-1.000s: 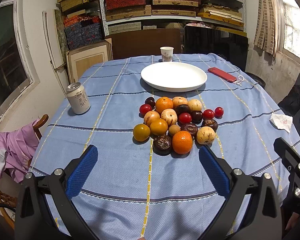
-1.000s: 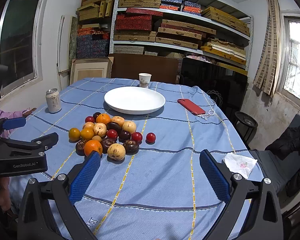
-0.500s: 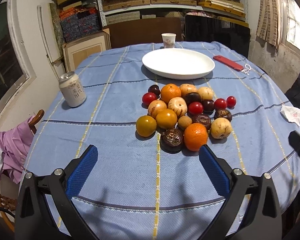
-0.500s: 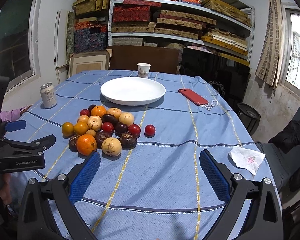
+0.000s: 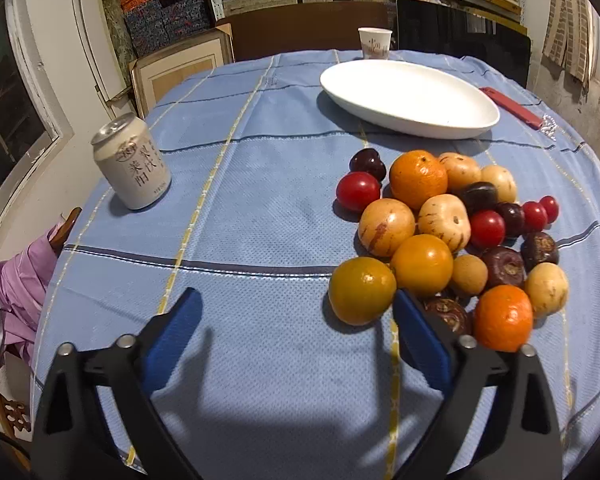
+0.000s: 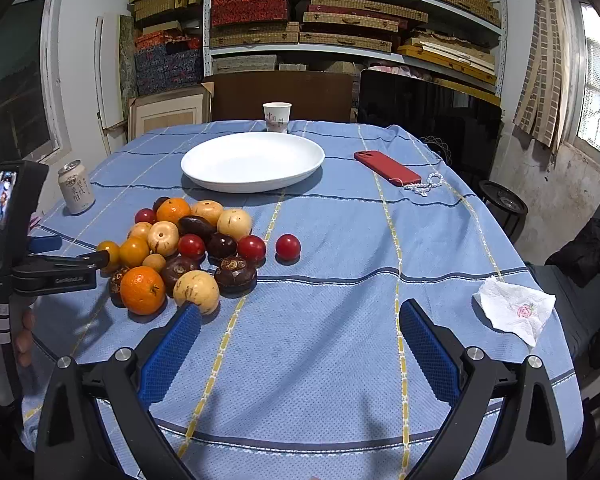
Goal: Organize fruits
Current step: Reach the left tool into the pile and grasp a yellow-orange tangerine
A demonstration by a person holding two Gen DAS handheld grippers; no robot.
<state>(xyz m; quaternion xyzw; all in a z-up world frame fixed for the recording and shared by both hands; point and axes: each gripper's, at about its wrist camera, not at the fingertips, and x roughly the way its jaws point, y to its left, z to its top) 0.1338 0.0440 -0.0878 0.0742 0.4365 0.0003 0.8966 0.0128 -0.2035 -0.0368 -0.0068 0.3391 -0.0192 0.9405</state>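
Note:
A heap of fruit lies on the blue tablecloth: oranges [image 5: 418,179], yellow-orange fruits [image 5: 362,290], red cherry tomatoes [image 5: 357,191], pale melons and dark brown fruits. In the right wrist view the heap [image 6: 188,248] lies at left, with one red tomato [image 6: 287,246] apart. A white empty plate [image 5: 410,98] [image 6: 253,161] stands behind the heap. My left gripper [image 5: 296,334] is open and empty, low over the cloth; its right finger sits next to the nearest yellow-orange fruit. My right gripper [image 6: 298,346] is open and empty, in front and to the right of the heap.
A drink can [image 5: 131,162] [image 6: 76,187] stands at the left. A paper cup [image 6: 277,117] stands behind the plate. A red phone [image 6: 387,167] with a bead string lies at right, a crumpled tissue [image 6: 514,311] near the right edge. Shelves and boxes fill the back wall.
My left gripper has moved forward, down and leftward, so the fruit heap now sits close at its right finger. My right gripper has edged closer to the heap. Both stay open.

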